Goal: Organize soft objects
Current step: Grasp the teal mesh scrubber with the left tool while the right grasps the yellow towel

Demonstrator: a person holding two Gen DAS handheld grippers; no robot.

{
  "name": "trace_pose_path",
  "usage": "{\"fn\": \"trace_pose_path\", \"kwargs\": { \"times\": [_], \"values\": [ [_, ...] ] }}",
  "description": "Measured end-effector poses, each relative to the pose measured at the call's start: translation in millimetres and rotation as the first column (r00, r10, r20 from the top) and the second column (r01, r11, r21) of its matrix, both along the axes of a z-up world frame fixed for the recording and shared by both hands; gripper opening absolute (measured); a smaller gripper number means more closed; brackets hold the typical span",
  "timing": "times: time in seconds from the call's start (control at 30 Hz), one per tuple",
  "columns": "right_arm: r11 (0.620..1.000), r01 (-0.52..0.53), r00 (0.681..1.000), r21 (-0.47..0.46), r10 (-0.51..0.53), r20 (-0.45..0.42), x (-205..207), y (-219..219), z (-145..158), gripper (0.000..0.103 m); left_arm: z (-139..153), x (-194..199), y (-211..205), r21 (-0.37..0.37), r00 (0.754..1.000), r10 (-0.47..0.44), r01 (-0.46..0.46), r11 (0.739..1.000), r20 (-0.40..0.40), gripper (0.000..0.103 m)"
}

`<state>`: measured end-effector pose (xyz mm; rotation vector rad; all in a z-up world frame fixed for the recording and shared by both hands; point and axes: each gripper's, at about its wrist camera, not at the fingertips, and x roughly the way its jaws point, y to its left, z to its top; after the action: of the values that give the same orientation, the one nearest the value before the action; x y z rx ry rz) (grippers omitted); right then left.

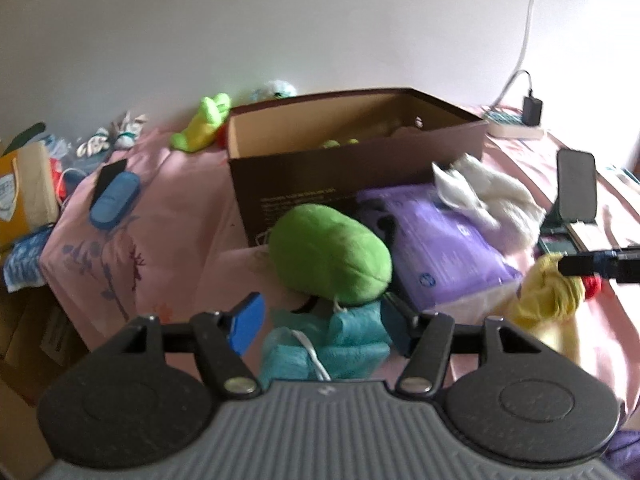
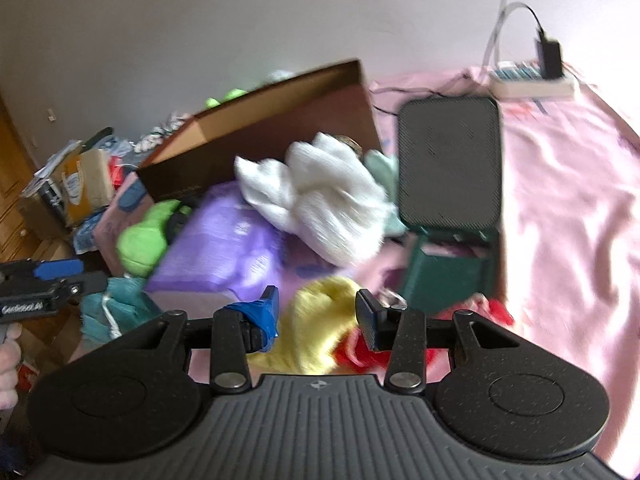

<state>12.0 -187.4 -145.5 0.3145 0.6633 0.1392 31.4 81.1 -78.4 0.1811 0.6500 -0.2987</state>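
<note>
Left wrist view
left gripper (image 1: pixel 322 330): nearest the lens, jaws spread wide, nothing pinched, pads clear of everything.
teal mesh pouf (image 1: pixel 326 346): lay directly between and just beyond the fingertips, white cord loop trailing toward the camera; no clear long axis, bunched.
green plush (image 1: pixel 330 258): just behind the pouf, touching it, long axis running from upper left to lower right.
purple pack (image 1: pixel 436 240): right of the green plush, flat on the pink sheet (image 1: pixel 168 216).
white fluffy item (image 1: pixel 488 194): on the far end of the purple pack, against the box corner.
cardboard box (image 1: pixel 352 168): open top, behind the pile; something green inside, blurred.
yellow plush (image 1: pixel 548 292): far right, under the tip of the other gripper.

Right wrist view
right gripper (image 2: pixel 318 314): nearest the lens, jaws parted to a moderate gap, not pressed on anything.
yellow plush: sat dead ahead in the gap and just past the tips, red piece (image 2: pixel 360 350) beside it under the right finger; outline blurred, axis unclear.
left gripper: seen at far left edge over the teal mesh pouf.

Key relation
left hand nearer the pouf, right hand nearer the yellow plush; each target straight ahead and below its own jaws, box well behind both. Probable next step: close on each.
</note>
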Motion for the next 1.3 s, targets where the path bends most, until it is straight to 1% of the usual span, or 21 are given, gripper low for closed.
{"fn": "trace_pose_path", "kwargs": {
  "times": [0.17, 0.3, 0.4, 0.5, 0.6, 0.7, 0.77, 0.83, 0.93, 0.97, 1.07, 1.1, 1.13, 1.17, 1.2, 1.27, 1.3],
  "values": [
    [1.0, -0.002, 1.0, 0.025, 0.002, -0.013, -8, -6, -6, 0.026, -12, 0, -3, 0.029, 0.999, -0.041, 0.042, 0.999, -0.022, 0.063],
    [0.999, -0.008, 1.0, 0.033, 0.009, -0.027, -4, -7, -10, 0.027, -21, 1, -5, 0.032, 0.997, -0.067, 0.068, 0.997, -0.04, 0.065],
    [0.999, -0.01, 1.0, 0.051, 0.011, -0.019, -1, -5, -9, 0.027, -28, 7, -5, 0.045, 0.997, -0.052, 0.055, 0.997, -0.062, 0.065],
    [0.999, -0.035, 0.999, 0.026, 0.035, 0.0, 3, 3, -7, 0.027, -35, 12, -2, 0.048, 0.996, -0.04, 0.044, 0.998, -0.083, 0.065],
    [0.998, -0.065, 0.997, -0.01, 0.066, 0.03, 3, 13, -5, 0.03, -40, 15, -1, 0.053, 0.995, -0.029, 0.034, 0.998, -0.097, 0.065],
    [0.992, -0.108, 0.992, -0.068, 0.112, 0.053, 2, 24, -2, 0.03, -46, 17, 1, 0.054, 0.993, -0.026, 0.032, 0.998, -0.115, 0.066],
    [0.986, -0.125, 0.989, -0.113, 0.132, 0.063, 0, 30, -2, 0.03, -53, 19, 1, 0.071, 0.991, -0.013, 0.023, 0.997, -0.132, 0.066],
    [0.983, -0.123, 0.989, -0.134, 0.132, 0.064, -1, 30, -2, 0.03, -57, 20, 1, 0.081, 0.99, 0.003, 0.008, 0.997, -0.141, 0.066],
    [0.988, -0.094, 0.993, -0.124, 0.102, 0.057, -3, 21, 0, 0.03, -59, 20, 4, 0.074, 0.989, 0.01, 0.001, 0.997, -0.15, 0.065],
    [0.99, -0.083, 0.995, -0.115, 0.089, 0.053, -4, 16, 1, 0.03, -59, 20, 4, 0.074, 0.989, 0.012, -0.001, 0.997, -0.15, 0.057],
    [0.996, -0.073, 0.995, -0.058, 0.077, 0.056, -10, 4, 6, 0.03, -59, 20, 5, 0.078, 0.987, 0.015, -0.003, 0.997, -0.158, 0.046],
    [0.997, -0.075, 0.995, -0.034, 0.077, 0.059, -12, 1, 8, 0.03, -58, 20, 6, 0.072, 0.987, 0.017, -0.005, 0.997, -0.161, 0.044],
    [0.996, -0.085, 0.994, -0.01, 0.085, 0.064, -13, -2, 9, 0.03, -57, 20, 7, 0.062, 0.986, 0.019, -0.009, 0.998, -0.163, 0.041],
    [0.995, -0.1, 0.993, 0.011, 0.099, 0.069, -14, -3, 10, 0.03, -56, 20, 8, 0.053, 0.986, 0.022, -0.014, 0.998, -0.167, 0.035],
    [0.993, -0.115, 0.991, 0.023, 0.113, 0.074, -14, -2, 11, 0.03, -54, 20, 9, 0.047, 0.985, 0.026, -0.019, 0.999, -0.169, 0.032],
    [0.99, -0.14, 0.987, 0.013, 0.139, 0.086, -13, 4, 11, 0.03, -51, 19, 10, 0.034, 0.985, 0.029, -0.023, 0.999, -0.17, 0.024],
    [0.989, -0.147, 0.985, -0.003, 0.147, 0.09, -11, 8, 10, 0.03, -49, 18, 11, 0.027, 0.985, 0.026, -0.022, 0.999, -0.17, 0.023]
  ]
}}
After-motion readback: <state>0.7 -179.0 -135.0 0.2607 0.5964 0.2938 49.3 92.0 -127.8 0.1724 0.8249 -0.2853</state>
